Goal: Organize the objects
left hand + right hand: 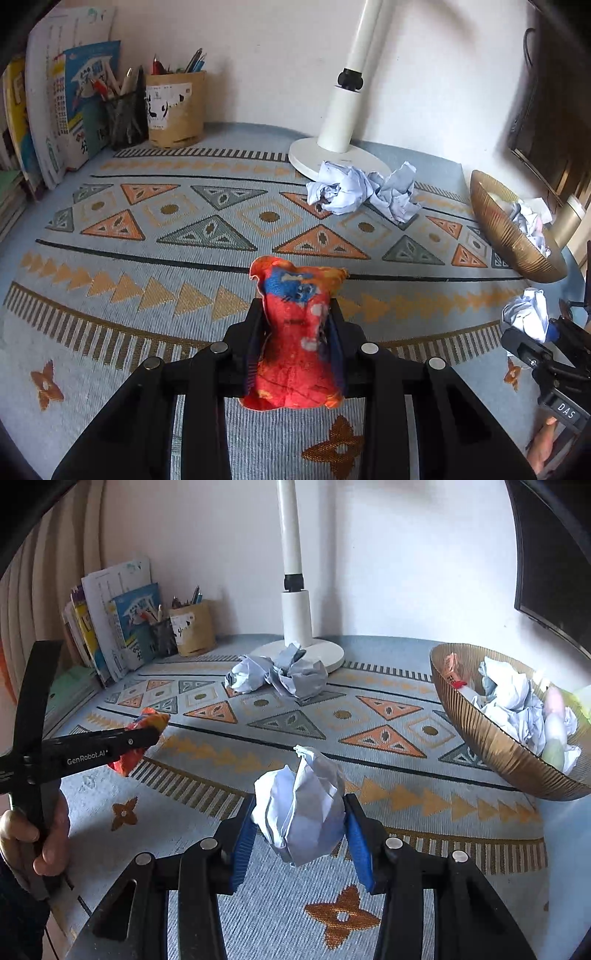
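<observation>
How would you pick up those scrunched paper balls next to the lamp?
One at a time. Take the nearer, left paper ball across its middle, coming down from the front. It is rounded and squashy, and the lamp base blocks the back. Both tools are full now, so empty one first.

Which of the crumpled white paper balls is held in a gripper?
The paper ball clamped in the right gripper. The other loose balls lie by the lamp base or in the gold bowl.

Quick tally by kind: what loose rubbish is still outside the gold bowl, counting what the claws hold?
Crumpled white paper balls: 3, two by the white lamp base, one in the right claw.
Crumpled red-orange snack wrapper: 1, in the left claw.
Total: 4.
</observation>
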`<state>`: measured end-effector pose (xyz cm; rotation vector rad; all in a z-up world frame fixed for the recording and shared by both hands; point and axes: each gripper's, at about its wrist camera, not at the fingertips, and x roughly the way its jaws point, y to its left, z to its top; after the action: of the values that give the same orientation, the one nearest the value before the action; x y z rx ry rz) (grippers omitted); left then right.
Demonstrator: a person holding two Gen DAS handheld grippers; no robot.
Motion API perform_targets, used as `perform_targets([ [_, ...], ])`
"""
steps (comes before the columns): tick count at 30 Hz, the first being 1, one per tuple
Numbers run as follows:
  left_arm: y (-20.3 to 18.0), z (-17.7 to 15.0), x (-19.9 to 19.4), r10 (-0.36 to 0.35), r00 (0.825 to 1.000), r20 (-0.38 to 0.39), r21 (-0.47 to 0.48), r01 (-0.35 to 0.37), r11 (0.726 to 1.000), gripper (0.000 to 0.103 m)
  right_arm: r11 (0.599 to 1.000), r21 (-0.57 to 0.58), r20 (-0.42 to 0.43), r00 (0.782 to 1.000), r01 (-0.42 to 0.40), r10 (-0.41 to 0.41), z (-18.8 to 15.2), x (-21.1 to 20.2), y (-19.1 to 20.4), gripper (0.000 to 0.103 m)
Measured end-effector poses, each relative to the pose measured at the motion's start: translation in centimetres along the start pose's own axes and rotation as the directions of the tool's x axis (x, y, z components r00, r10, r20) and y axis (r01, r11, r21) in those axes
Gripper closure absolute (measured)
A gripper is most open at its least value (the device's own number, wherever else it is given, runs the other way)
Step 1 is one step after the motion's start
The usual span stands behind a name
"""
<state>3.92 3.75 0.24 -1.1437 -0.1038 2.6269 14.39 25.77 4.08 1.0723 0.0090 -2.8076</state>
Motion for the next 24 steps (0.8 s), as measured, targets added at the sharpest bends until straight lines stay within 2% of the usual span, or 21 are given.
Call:
perform_targets([
  [7, 0.17, -0.13, 0.01, -0.005, 1.0, -0.007, -0.009, 0.005, 1.0, 0.074, 1.0, -0.015, 0.012, 1.0, 0.002, -0.002, -0.06, -0.24, 0.45, 0.058],
  [12, -0.28, -0.24, -0.66, -0.004, 0.999, 0.033, 0.02, 0.004, 1.0, 0.074, 1.0, -0.017, 0.008, 1.0, 0.018, -0.018, -0.04, -0.03, 0.57, 0.058],
  [17, 0.34, -0.02, -0.61, -0.023, 0.999, 0.025, -0.01, 0.024, 1.0, 0.074, 1.0, -0.014, -0.011, 1.0, 0.016, -0.016, -0.06, 0.35, 0.49, 0.058],
  [24, -0.11, -0.12, -0.81, -0.026, 0.999, 0.034, 0.013, 0.026, 1.0, 0.074, 1.0, -0.007, -0.017, 0.999, 0.027, -0.027, -0.05, 0.47, 0.36, 0.058],
])
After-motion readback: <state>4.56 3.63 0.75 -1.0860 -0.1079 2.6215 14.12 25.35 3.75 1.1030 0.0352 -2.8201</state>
